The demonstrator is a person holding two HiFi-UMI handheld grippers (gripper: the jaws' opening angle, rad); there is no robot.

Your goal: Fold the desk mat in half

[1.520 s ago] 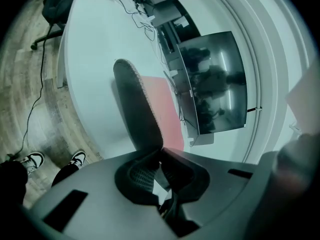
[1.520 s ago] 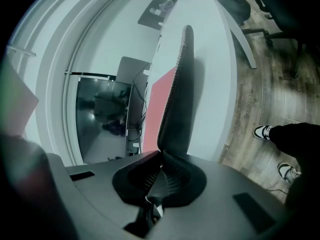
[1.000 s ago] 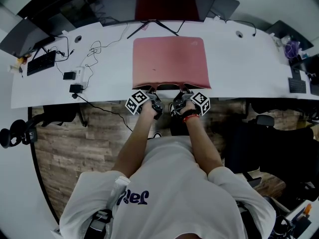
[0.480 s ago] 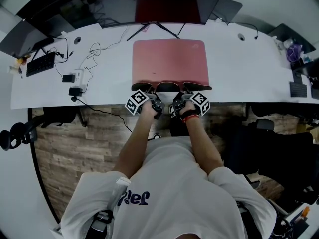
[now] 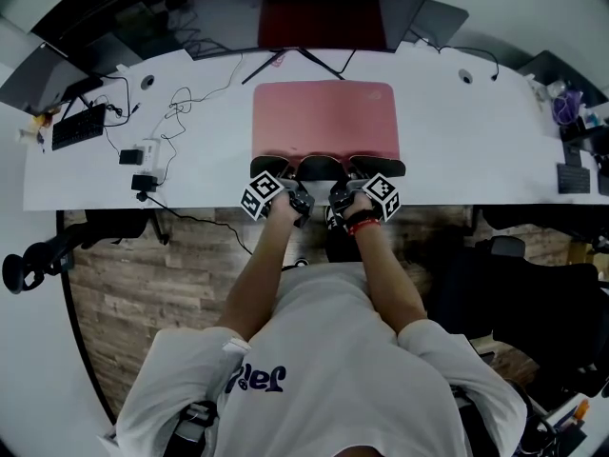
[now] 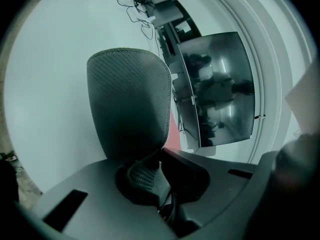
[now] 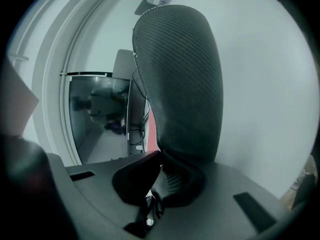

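Note:
The pink desk mat [image 5: 324, 117] lies on the white desk [image 5: 476, 150], and its near edge is lifted and curled back, so the dark textured underside [image 5: 322, 168] shows. My left gripper [image 5: 293, 185] is shut on the left part of that near edge. My right gripper [image 5: 341, 187] is shut on the right part. In the left gripper view the dark underside [image 6: 130, 99] stands up from my left gripper [image 6: 161, 160]. In the right gripper view the same woven underside [image 7: 182, 84] rises from my right gripper [image 7: 159, 165].
A monitor [image 5: 324, 12] on a thin-legged stand sits just behind the mat. Cables [image 5: 181, 98], chargers [image 5: 143, 165] and a keyboard [image 5: 76, 124] lie on the desk's left part. Small items [image 5: 571, 112] sit at the far right. A dark chair [image 5: 519, 284] stands to my right.
Both grippers have carried the mat's near edge away from me over the mat. More dark underside shows and the visible pink area is shorter.

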